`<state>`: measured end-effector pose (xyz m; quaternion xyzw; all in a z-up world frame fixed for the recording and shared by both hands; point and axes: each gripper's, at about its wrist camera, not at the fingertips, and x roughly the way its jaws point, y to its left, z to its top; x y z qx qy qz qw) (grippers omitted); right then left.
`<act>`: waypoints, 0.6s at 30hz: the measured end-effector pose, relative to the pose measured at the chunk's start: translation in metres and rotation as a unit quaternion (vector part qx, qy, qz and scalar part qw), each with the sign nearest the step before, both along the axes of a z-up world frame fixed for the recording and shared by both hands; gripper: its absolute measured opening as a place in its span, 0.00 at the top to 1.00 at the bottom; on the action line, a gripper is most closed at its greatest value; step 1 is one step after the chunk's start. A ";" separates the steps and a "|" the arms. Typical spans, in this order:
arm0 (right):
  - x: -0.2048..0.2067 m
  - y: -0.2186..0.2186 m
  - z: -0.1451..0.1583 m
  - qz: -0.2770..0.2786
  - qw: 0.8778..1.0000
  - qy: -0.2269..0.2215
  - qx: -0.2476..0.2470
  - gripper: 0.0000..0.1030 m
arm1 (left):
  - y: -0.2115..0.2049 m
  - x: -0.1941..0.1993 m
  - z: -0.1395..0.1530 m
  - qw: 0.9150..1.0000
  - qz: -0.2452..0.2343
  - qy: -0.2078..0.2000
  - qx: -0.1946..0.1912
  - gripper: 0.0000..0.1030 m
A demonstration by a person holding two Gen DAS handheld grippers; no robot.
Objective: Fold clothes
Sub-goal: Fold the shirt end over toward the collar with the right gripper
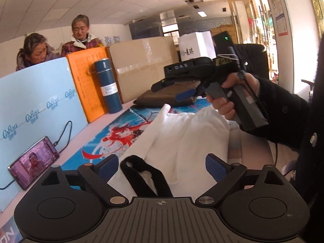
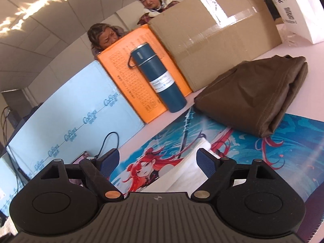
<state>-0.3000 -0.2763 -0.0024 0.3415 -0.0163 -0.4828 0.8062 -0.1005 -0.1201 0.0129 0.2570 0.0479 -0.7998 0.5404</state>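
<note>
1. L gripper: jaws wide apart, nothing clamped. The white garment lies between and ahead of the blue pads, but no pad presses on it.
2. White garment is loosely bunched on the printed mat; its black-trimmed collar sits nearest the L cam. The garment's near edge is cut off behind the gripper body.
3. R gripper: jaws apart, nothing gripped. A white cloth edge lies low between them; contact w/ the right-hand pad can't be judged, as the finger hides it.
4. In the L view the R gripper is held in a hand w/ a dark sleeve. Its tips overlap the folded brown garment; whether above or touching can't be told.
5. Brown garment is folded, at the far edge of the mat, part on the bare table.
6. Behind: blue flask upright against an orange box, cardboard box, pale blue board.
7. Phone leans on the board, cable plugged in; mostly hidden in the R view.
8. Two people behind the boxes, only partly visible.
</note>
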 end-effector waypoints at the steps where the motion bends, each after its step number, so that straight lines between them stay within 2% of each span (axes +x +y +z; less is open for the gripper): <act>1: 0.006 0.002 0.001 0.021 1.000 -0.005 0.000 0.18 | -0.011 0.003 -0.003 1.000 0.019 -0.002 0.019 0.02; 3: 0.018 0.005 0.002 0.062 0.998 -0.015 -0.001 0.17 | -0.033 0.006 -0.014 0.997 0.033 -0.002 0.072 0.02; 4: 0.025 0.006 0.003 0.083 0.996 -0.020 -0.001 0.17 | -0.039 0.002 -0.017 0.996 0.024 -0.006 0.087 0.02; 6: 0.036 0.010 0.004 0.120 0.992 -0.028 -0.001 0.17 | -0.037 -0.012 -0.016 0.996 -0.022 -0.021 0.084 0.02; 9: 0.037 0.016 -0.001 0.138 0.990 -0.025 0.001 0.16 | -0.032 -0.034 -0.012 0.994 -0.079 -0.032 0.074 0.01; 13: 0.033 0.021 -0.006 0.167 0.986 -0.019 0.003 0.12 | -0.050 -0.041 -0.034 0.987 -0.073 -0.037 0.139 0.01; 16: 0.028 0.025 -0.008 0.172 0.985 -0.013 0.004 0.10 | -0.046 -0.038 -0.034 0.989 -0.067 -0.014 0.132 0.00; 18: 0.022 0.026 -0.009 0.171 0.985 -0.009 0.002 0.10 | -0.035 -0.036 -0.024 0.992 -0.072 0.006 0.104 0.00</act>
